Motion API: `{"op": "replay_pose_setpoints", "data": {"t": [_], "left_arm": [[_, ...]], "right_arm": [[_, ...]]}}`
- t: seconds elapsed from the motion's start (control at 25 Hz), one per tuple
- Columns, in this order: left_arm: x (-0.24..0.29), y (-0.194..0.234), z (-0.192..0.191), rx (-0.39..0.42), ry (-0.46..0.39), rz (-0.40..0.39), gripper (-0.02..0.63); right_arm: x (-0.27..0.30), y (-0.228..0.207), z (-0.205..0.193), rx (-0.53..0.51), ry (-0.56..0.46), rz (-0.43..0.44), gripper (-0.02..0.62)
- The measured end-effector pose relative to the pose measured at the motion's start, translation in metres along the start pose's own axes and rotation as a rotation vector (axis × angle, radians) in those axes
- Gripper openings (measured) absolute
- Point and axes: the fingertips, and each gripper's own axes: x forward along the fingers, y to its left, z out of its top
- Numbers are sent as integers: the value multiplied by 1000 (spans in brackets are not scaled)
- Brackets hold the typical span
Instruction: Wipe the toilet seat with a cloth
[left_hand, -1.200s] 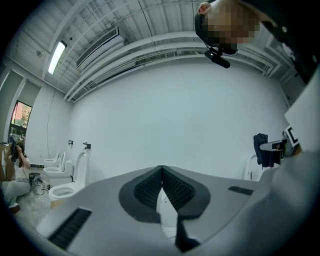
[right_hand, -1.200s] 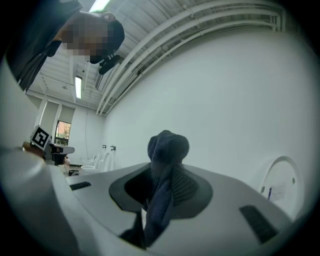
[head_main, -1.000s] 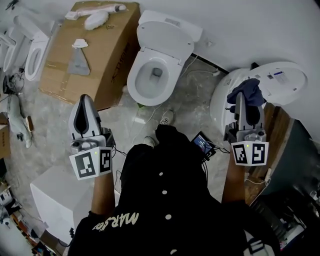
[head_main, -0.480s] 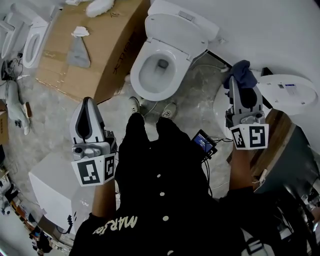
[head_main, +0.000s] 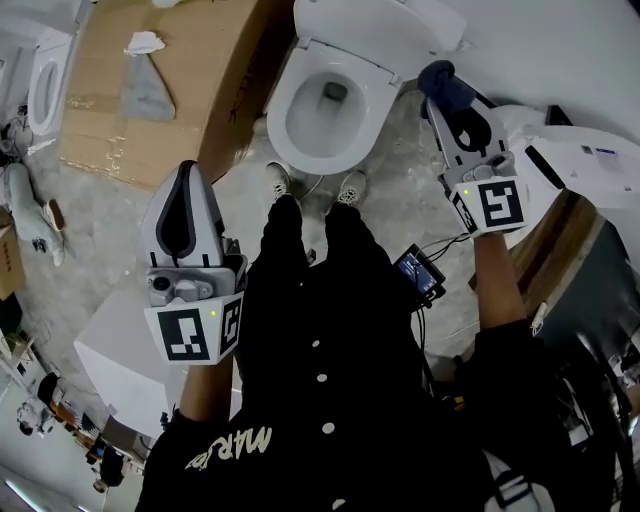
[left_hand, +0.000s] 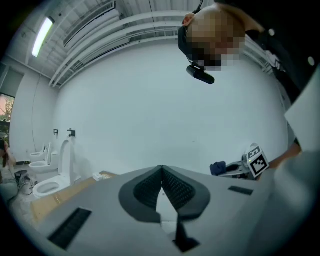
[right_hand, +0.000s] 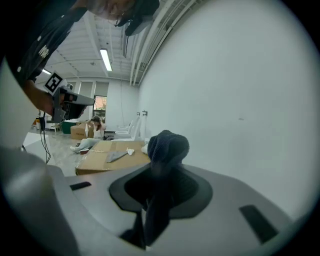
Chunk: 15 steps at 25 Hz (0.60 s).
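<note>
Nearest, at the left, the left gripper (head_main: 188, 172) was held over the floor, well apart from the seat (head_main: 276, 112). Its jaws were shown by the left gripper view to be pressed together at the tips, with nothing between them. Farther off, at the right, the right gripper (head_main: 443, 100) was raised just beside the right of the bowl. Its jaws were clamped narrowly on a dark blue cloth (head_main: 446, 80), which was bunched above the tips and trailed down between the pads. Farthest, the seat lay down over the bowl with the lid (head_main: 355, 18) up, and was not touched by the cloth. Wiping was judged not to have been begun: the cloth was gripped and brought near, and the whole seat was left to be wiped.
</note>
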Motion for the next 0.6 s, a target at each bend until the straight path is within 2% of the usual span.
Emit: {"op": "replay_pose_setpoints", "data": {"t": [0.28, 0.6], "left_arm": [[28, 10, -39, -5, 44, -24, 11], [45, 17, -78, -49, 95, -8, 11]], "right_arm": [[88, 31, -69, -150, 146, 165, 86], [149, 53, -144, -184, 229, 272, 86]]}}
